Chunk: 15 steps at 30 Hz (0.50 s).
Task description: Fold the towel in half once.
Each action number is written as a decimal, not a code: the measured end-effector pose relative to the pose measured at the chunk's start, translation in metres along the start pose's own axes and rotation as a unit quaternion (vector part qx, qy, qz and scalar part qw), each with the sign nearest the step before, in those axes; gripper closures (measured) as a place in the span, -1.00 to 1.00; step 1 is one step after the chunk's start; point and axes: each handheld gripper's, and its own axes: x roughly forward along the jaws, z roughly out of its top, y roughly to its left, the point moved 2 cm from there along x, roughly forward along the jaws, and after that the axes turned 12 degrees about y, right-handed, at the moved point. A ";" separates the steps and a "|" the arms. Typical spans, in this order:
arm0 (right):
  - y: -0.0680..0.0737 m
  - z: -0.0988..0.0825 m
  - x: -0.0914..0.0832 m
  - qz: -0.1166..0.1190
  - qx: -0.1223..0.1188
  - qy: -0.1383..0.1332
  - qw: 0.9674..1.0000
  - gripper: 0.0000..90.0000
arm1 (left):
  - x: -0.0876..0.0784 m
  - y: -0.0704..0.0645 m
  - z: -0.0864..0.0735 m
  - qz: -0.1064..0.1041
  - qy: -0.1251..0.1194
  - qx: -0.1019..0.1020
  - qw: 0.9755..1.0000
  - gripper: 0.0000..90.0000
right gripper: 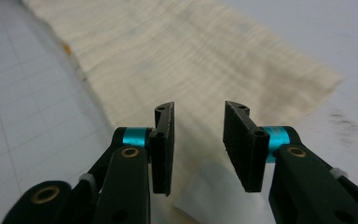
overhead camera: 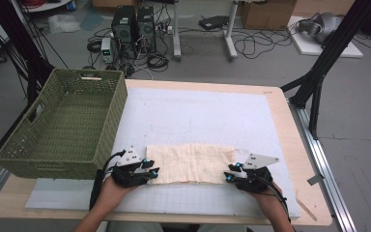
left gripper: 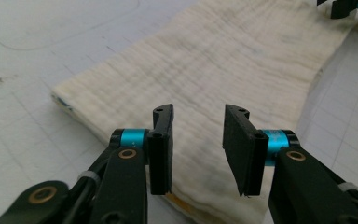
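Observation:
A cream folded cloth (overhead camera: 191,163) lies flat on the white grid mat (overhead camera: 198,111) near the table's front. My left gripper (overhead camera: 152,166) sits at the cloth's left end, and my right gripper (overhead camera: 231,172) at its right end. In the left gripper view the cloth (left gripper: 223,60) stretches away beyond my left gripper (left gripper: 198,140), whose jaws stand apart over the near edge with nothing pinched. The right gripper view shows the same: the right gripper (right gripper: 198,140) is open above the cloth (right gripper: 177,56), at its near corner.
A green woven basket (overhead camera: 111,116) stands on the table's left side, close to the left hand. The wooden table edge (overhead camera: 294,145) runs along the right of the mat. Cables, computer cases and boxes lie on the floor beyond.

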 end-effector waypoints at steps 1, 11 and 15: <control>0.002 0.000 0.004 0.004 -0.006 0.013 1.000 0.46 | 0.002 -0.001 -0.001 0.000 0.012 0.005 1.000 0.36; 0.003 -0.004 0.001 0.054 -0.017 0.050 0.997 0.53 | -0.008 -0.004 -0.006 0.026 0.059 0.034 0.997 0.73; -0.007 0.003 -0.010 0.055 0.016 -0.020 0.998 0.34 | -0.013 0.008 0.004 0.040 0.021 -0.012 0.999 0.39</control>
